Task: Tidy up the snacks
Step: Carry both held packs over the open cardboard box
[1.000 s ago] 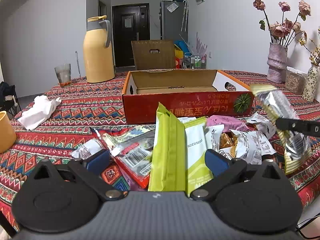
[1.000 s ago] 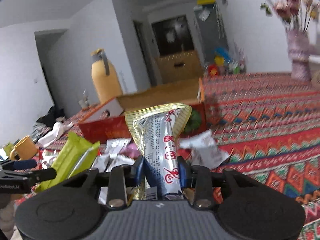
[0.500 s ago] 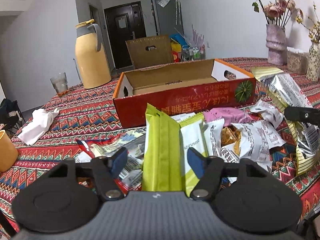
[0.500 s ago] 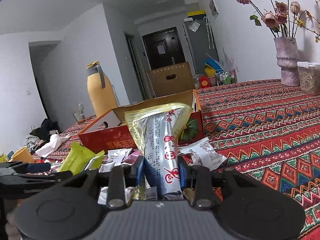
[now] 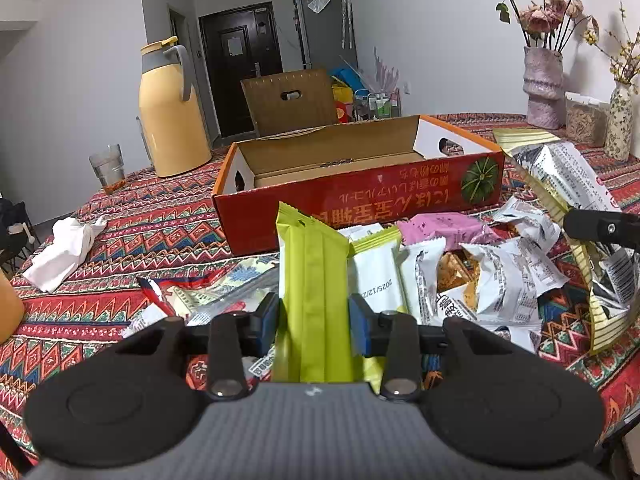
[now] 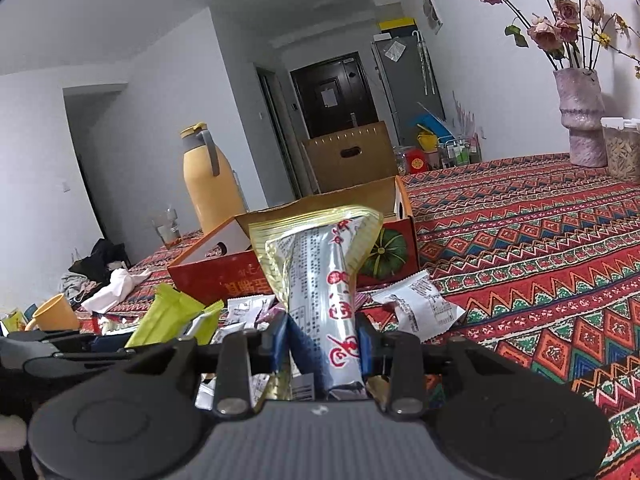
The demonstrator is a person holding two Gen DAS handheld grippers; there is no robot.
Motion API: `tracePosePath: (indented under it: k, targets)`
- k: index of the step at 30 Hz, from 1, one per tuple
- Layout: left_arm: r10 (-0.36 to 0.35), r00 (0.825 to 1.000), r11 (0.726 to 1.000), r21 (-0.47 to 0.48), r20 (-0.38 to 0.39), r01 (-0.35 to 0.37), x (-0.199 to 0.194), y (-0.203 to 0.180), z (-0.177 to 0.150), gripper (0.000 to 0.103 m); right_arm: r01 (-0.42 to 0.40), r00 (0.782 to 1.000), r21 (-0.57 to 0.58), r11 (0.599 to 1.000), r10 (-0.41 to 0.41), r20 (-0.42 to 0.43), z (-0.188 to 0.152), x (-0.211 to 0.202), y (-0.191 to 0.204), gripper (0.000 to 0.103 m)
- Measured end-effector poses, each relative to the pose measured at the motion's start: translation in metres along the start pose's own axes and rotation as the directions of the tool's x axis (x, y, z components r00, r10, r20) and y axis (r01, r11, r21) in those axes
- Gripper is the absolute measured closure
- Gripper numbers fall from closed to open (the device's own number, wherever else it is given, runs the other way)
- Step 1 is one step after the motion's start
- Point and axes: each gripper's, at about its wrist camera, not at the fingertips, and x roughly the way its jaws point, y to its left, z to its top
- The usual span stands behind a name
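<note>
A tall green snack packet point(image 5: 312, 300) stands between the blue pads of my left gripper point(image 5: 314, 326). Its jaws are closing and the pads touch both edges of the packet. My right gripper point(image 6: 322, 344) is shut on a silver-and-gold packet point(image 6: 320, 276) with red print, held upright. In the left wrist view that packet point(image 5: 560, 176) hangs at the right, above the pile. The open red cardboard box point(image 5: 360, 200) lies just behind the loose snacks point(image 5: 500, 276). The right wrist view has the green packet point(image 6: 168, 316) at lower left.
A yellow thermos jug point(image 5: 172, 112), a glass point(image 5: 107, 168) and a crumpled white tissue point(image 5: 64, 248) sit at the left on the patterned tablecloth point(image 6: 540, 264). Vases point(image 5: 544, 84) and a jar point(image 6: 622, 148) stand at the far right. An orange cup point(image 6: 56, 312) is near the left edge.
The left gripper's jaws have drawn in from wide open until they meet the green packet. The right gripper has kept its hold on the silver packet.
</note>
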Motion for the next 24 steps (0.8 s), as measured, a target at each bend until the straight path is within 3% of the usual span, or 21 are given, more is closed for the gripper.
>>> tracePosePath:
  k: [11, 24]
  targets:
    - [-0.015, 0.997, 0.999, -0.051, 0.074, 0.019, -0.012, 0.011, 0.028, 0.064, 0.015, 0.999, -0.016, 1.0, -0.014, 0.03, 0.015, 0.004, 0.006, 0.069]
    - [-0.027, 0.983, 0.993, -0.107, 0.184, 0.048, -0.002, 0.02, 0.096, 0.064, 0.037, 0.996, -0.048, 0.998, -0.033, 0.085, 0.07, 0.042, 0.017, 0.069]
